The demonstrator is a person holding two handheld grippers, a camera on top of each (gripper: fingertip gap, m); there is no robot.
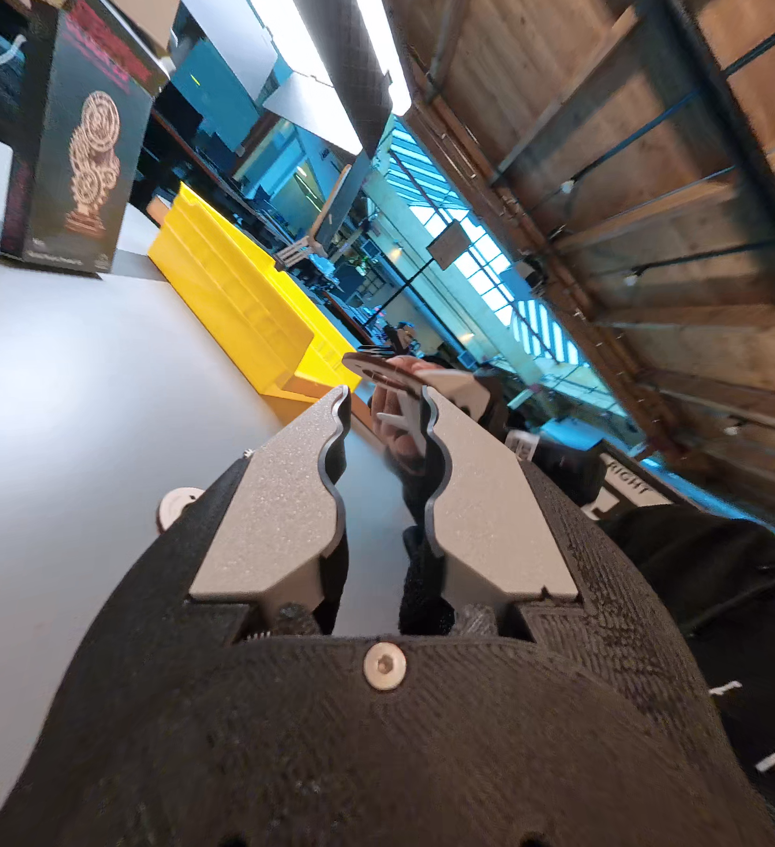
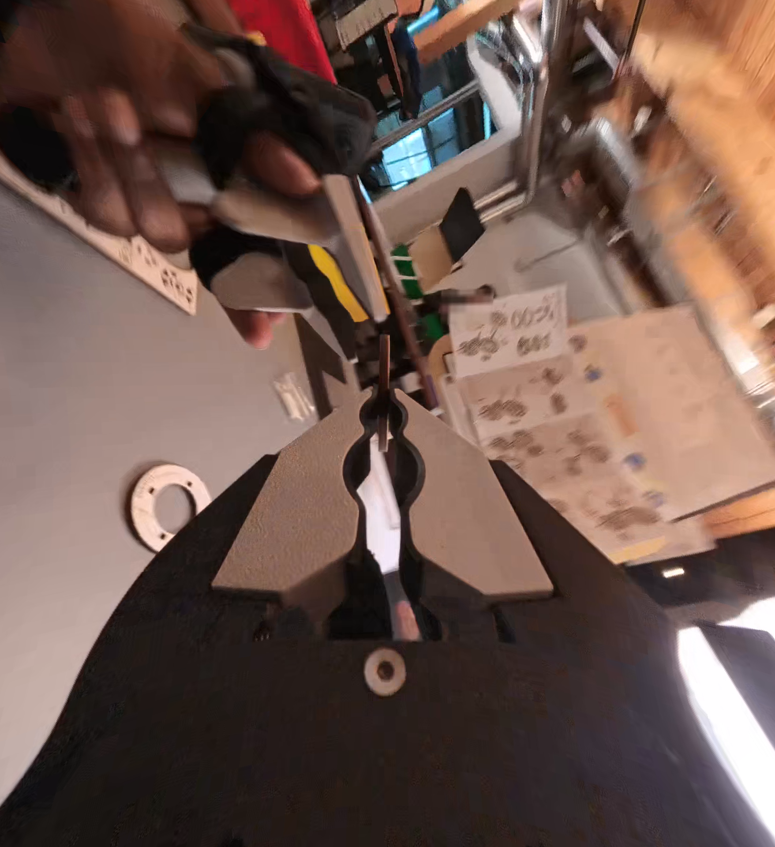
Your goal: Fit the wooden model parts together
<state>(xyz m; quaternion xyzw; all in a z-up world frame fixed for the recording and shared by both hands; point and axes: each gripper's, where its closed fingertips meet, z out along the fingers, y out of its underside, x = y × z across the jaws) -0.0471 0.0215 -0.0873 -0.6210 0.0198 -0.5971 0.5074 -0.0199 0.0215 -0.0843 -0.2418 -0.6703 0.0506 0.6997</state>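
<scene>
My right gripper (image 2: 384, 396) is shut on a thin flat wooden piece (image 2: 384, 362). The piece shows edge-on and sticks out past the fingertips. In the left wrist view the same piece (image 1: 376, 371) is a dark flat plate with cut-outs, pinched by the right gripper's pale fingers (image 1: 449, 382). My left gripper (image 1: 384, 398) is open, with nothing between its pads, and sits just short of that piece. Its grey fingers (image 2: 261, 286) and the hand holding it show at the upper left of the right wrist view. A wooden ring (image 2: 167, 506) lies on the grey table (image 2: 78, 389).
A yellow bin (image 1: 239, 293) and a black box picturing a gear model (image 1: 78, 160) stand on the table beyond my left gripper. A wooden sheet with cut-outs (image 2: 161, 270) lies at the left. Printed instruction sheets (image 2: 559, 435) lie to the right.
</scene>
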